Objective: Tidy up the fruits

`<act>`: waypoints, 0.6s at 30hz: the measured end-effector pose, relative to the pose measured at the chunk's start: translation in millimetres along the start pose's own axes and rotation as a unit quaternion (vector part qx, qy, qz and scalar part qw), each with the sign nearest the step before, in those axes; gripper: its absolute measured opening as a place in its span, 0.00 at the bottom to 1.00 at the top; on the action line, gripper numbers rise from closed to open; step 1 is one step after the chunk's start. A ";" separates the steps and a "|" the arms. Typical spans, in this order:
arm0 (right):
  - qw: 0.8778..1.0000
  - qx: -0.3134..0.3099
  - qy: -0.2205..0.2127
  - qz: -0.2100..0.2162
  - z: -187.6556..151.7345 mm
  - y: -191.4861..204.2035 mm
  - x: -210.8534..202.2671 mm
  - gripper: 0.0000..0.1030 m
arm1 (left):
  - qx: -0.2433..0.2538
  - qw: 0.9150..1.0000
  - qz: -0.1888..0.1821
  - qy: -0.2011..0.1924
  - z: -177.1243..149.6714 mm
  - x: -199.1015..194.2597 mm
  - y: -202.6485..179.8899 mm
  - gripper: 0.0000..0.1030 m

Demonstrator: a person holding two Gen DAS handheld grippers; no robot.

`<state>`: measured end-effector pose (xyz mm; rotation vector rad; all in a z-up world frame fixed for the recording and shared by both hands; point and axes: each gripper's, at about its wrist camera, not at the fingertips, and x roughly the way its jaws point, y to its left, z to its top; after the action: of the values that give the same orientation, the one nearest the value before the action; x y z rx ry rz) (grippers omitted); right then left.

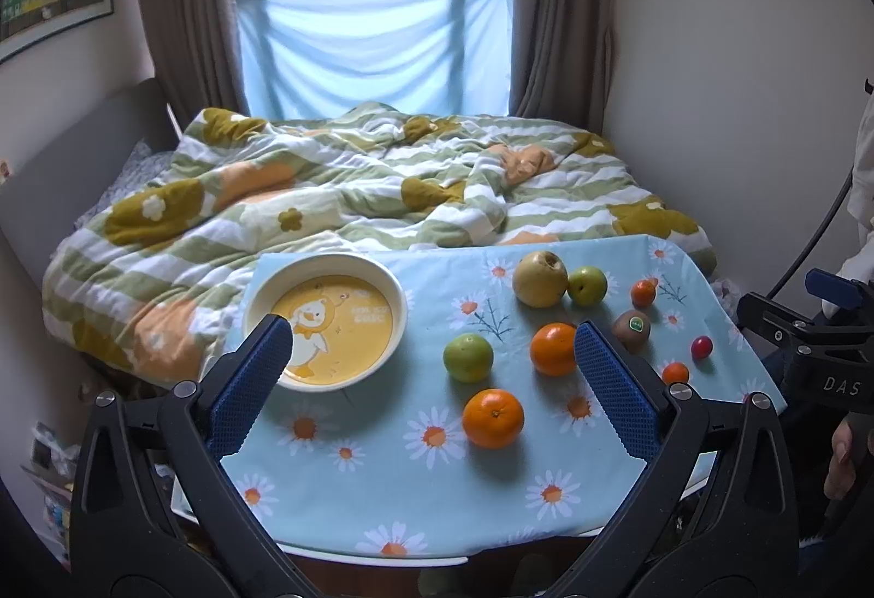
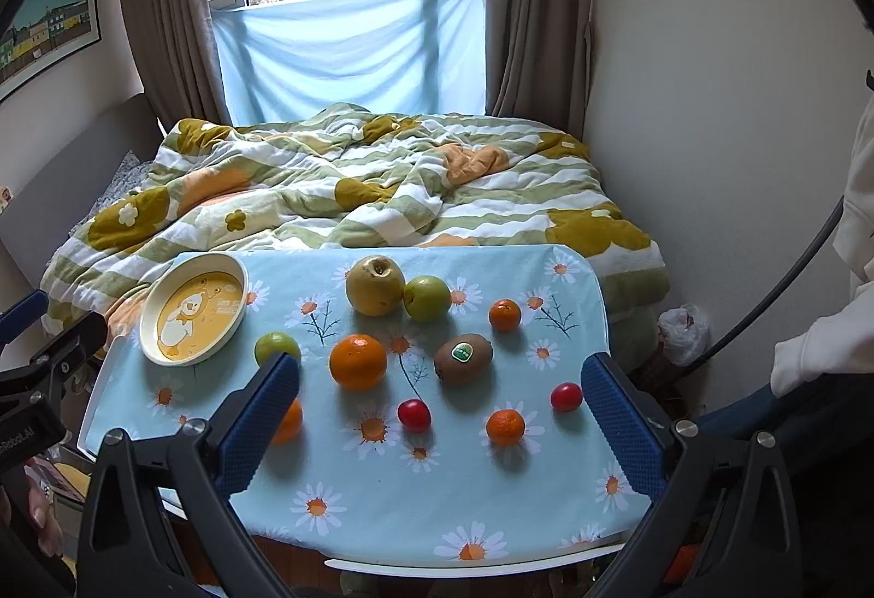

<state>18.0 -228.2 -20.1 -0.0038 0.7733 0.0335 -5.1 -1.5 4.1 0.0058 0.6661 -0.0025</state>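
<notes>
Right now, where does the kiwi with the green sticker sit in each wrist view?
Left wrist view: the kiwi lies right of centre, just beyond the tip of the right-hand blue finger, with a large orange to its left.
Right wrist view: the kiwi lies near the middle of the tablecloth, the same large orange to its left.
Shared landmark: the duck plate at the table's far left.
</notes>
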 end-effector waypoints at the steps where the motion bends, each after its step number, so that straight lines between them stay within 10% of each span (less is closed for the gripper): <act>1: 1.000 0.001 0.001 0.002 0.0 -0.1 0.4 1.00 | 0.000 1.000 0.000 0.000 0.2 0.0 0.0 1.00; 18: 1.000 0.001 0.001 0.002 -1.2 1.1 -0.4 1.00 | -0.001 1.000 -0.005 -0.001 1.4 -3.7 -2.5 1.00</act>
<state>16.8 -227.1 -20.7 -0.0001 0.7749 0.0356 -7.1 -4.1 7.4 0.0014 0.6632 -0.0111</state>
